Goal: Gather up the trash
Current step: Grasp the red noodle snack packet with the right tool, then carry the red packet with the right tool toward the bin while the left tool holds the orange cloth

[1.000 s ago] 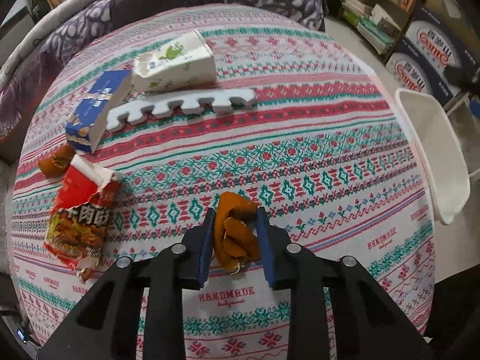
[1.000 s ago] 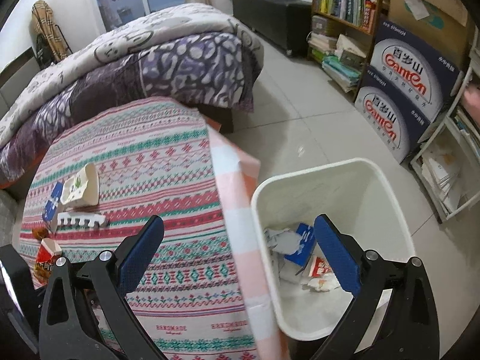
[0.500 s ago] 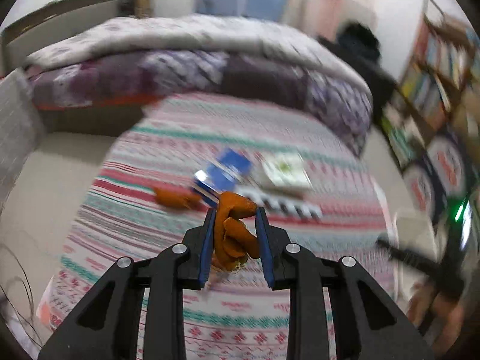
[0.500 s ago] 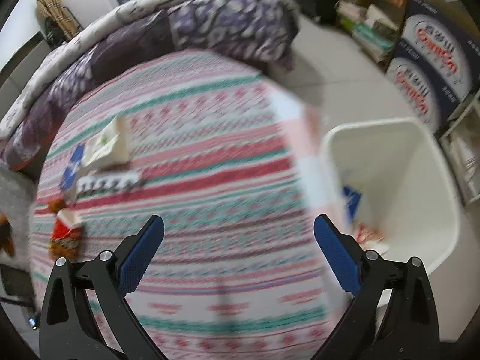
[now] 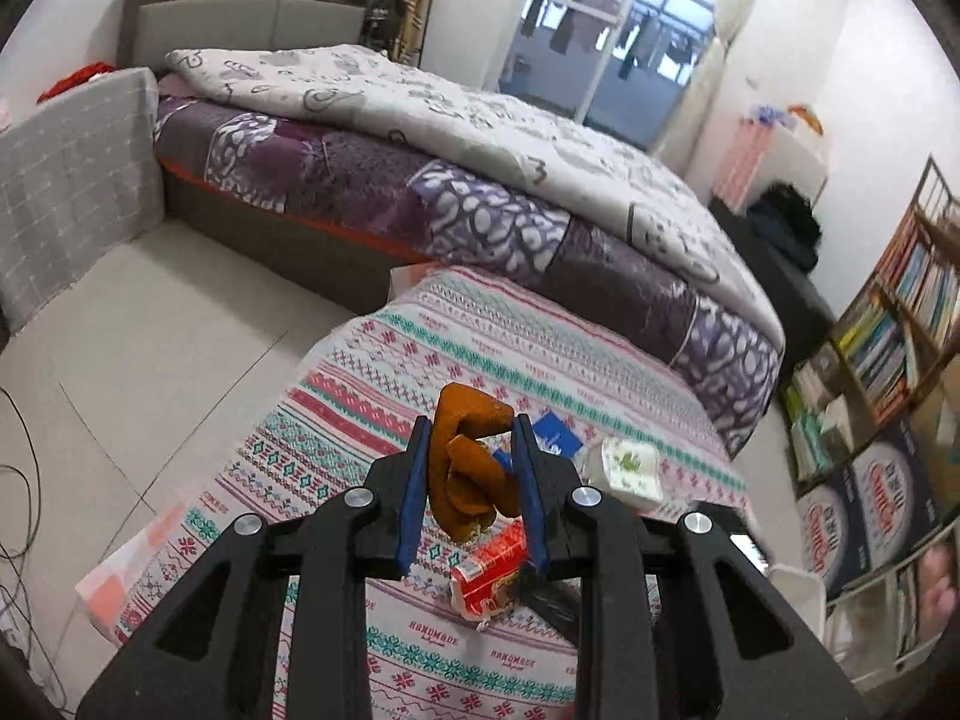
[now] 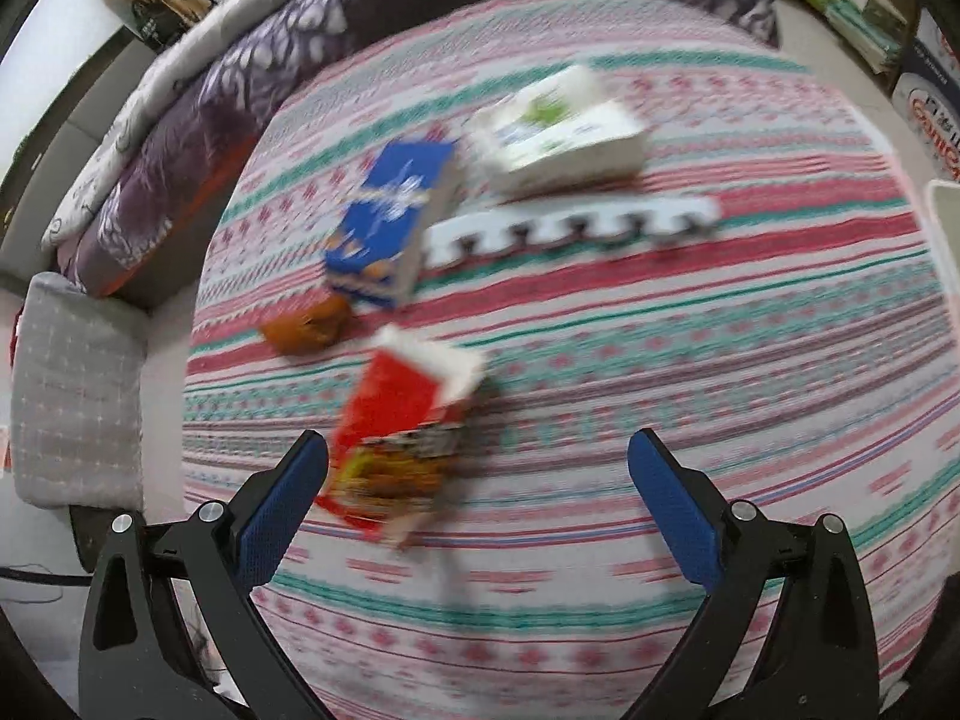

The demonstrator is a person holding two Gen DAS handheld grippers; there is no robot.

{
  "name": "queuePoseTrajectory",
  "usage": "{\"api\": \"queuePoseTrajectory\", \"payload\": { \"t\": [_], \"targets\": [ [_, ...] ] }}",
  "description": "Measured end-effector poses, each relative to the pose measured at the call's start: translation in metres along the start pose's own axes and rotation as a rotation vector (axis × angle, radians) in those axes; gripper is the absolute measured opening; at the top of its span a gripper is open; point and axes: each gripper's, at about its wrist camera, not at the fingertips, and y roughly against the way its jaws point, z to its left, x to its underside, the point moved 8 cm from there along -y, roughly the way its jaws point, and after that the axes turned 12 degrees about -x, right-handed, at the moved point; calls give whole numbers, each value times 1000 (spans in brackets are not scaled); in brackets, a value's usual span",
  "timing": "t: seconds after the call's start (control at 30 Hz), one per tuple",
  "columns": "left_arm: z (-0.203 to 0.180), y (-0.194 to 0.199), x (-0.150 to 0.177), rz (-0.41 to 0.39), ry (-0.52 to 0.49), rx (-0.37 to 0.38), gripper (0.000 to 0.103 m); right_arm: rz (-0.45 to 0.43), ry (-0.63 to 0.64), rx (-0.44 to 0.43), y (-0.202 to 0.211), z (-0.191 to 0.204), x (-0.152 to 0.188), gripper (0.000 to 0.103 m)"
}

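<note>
While the left gripper clamps an orange peel standing upright between its pads, the right gripper gapes empty. Below it, a red snack packet lies lengthwise, torn end pointing away.

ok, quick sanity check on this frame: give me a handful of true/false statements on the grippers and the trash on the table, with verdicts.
1. The left gripper is shut on an orange peel. True.
2. The right gripper holds the red snack wrapper. False: its jaws stand wide open and empty; the wrapper lies on the striped tablecloth beyond them.
3. A blue box lies beside a white toothed foam strip. True.
4. The white carton with green print is already in the bin. False: it lies on the tablecloth beyond the foam strip.
5. A second orange peel piece lies on the tablecloth near the blue box. True.
</note>
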Motion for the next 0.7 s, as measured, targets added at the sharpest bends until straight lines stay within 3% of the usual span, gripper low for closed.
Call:
{"api": "queuePoseTrajectory", "payload": {
  "t": [0.2, 0.37, 0.4, 0.43, 0.5, 0.57, 0.7],
  "targets": [
    [16, 1, -12, -33, 1, -69, 27, 32, 35, 113, -33, 12, 3, 96],
    [24, 0, -16, -22, 22, -68, 27, 73, 46, 143, -50, 5, 13, 94],
    [25, -1, -15, -19, 21, -73, 27, 58, 77, 161, -48, 4, 13, 87],
    [26, -1, -14, -17, 20, -77, 27, 48, 103, 172, -46, 6, 11, 71],
    [28, -2, -13, -9, 23, -84, 27, 41, 145, 162, -41, 8, 9, 50],
    [29, -5, -10, 4, 27, -80, 27, 34, 139, 94, -32, 9, 5, 47],
    [26, -11, -4, 27, 30, -75, 27, -40, 202, 63, -3, 9, -9, 46]
  ]
}}
